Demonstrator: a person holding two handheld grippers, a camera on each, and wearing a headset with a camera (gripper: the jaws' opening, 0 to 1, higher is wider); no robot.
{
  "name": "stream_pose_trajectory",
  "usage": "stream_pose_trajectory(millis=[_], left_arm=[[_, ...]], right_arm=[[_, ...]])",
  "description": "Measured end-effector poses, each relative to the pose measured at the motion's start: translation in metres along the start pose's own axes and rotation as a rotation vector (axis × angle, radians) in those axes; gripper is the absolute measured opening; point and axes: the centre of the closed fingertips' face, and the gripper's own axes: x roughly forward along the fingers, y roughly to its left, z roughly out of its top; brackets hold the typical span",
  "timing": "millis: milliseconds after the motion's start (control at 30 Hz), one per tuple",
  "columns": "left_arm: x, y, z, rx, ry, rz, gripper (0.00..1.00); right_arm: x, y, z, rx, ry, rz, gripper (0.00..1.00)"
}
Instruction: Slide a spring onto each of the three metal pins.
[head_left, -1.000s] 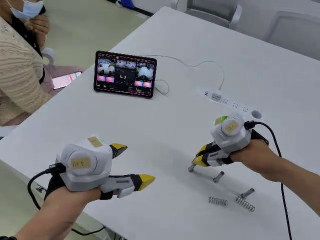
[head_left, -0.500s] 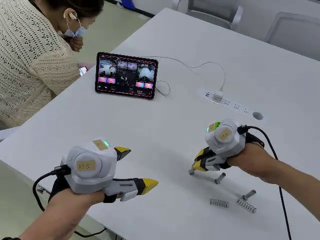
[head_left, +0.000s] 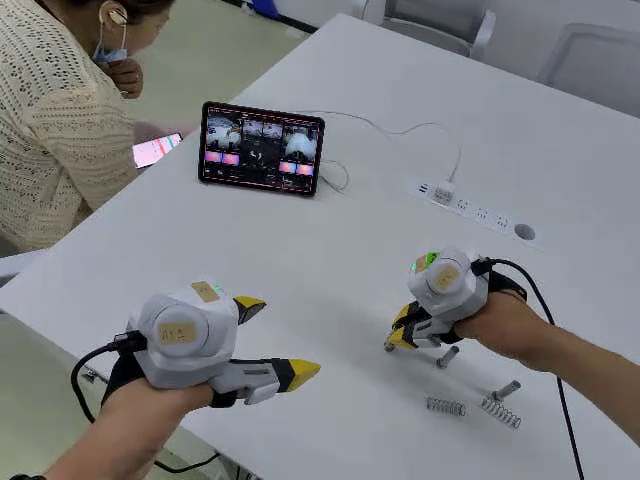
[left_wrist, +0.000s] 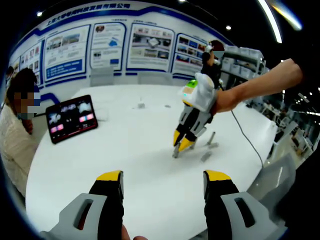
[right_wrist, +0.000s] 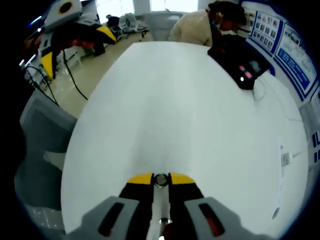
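Observation:
My right gripper (head_left: 402, 336) is shut on a metal pin (head_left: 389, 346) whose lower end sits at the white table. In the right gripper view the pin (right_wrist: 160, 181) shows end-on between the closed yellow tips. A second pin (head_left: 444, 356) lies just right of it, and a third pin (head_left: 505, 390) farther right. Two springs (head_left: 445, 406) (head_left: 500, 412) lie loose near the front edge. My left gripper (head_left: 275, 340) hovers open at the front left, holding nothing. In its own view the left gripper (left_wrist: 163, 176) faces the right gripper (left_wrist: 184, 143).
A tablet (head_left: 262, 148) lies at the back left with a white cable running to a power strip (head_left: 470, 204). A person in a knitted top (head_left: 50, 130) sits at the table's left side. Chairs (head_left: 430, 20) stand at the far end.
Both grippers stay about where they were, the right one still shut on the pin. The seated person at the left has shifted position.

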Motion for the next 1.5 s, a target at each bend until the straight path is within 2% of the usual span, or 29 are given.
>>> stream_pose_trajectory(millis=[467, 667, 800, 900, 1133, 1500], left_arm=[[0.000, 0.002, -0.004, -0.012, 0.003, 0.005, 0.66], [0.001, 0.001, -0.003, -0.010, 0.002, 0.002, 0.66], [0.001, 0.000, -0.002, -0.009, 0.001, -0.002, 0.66], [0.002, -0.001, -0.002, -0.011, 0.000, -0.005, 0.66], [0.003, -0.005, -0.003, -0.012, -0.002, -0.014, 0.66], [0.003, -0.008, -0.003, -0.017, -0.010, -0.024, 0.66]], right_arm=[[0.012, 0.001, -0.008, -0.006, 0.030, 0.006, 0.13], [0.009, 0.002, -0.008, 0.006, 0.027, 0.008, 0.20], [0.003, 0.001, -0.010, 0.022, 0.021, 0.004, 0.28], [-0.003, 0.001, -0.007, 0.064, -0.014, 0.007, 0.31], [-0.012, 0.003, -0.009, 0.111, -0.045, -0.001, 0.42], [-0.023, 0.008, -0.008, 0.171, -0.114, -0.020, 0.43]])
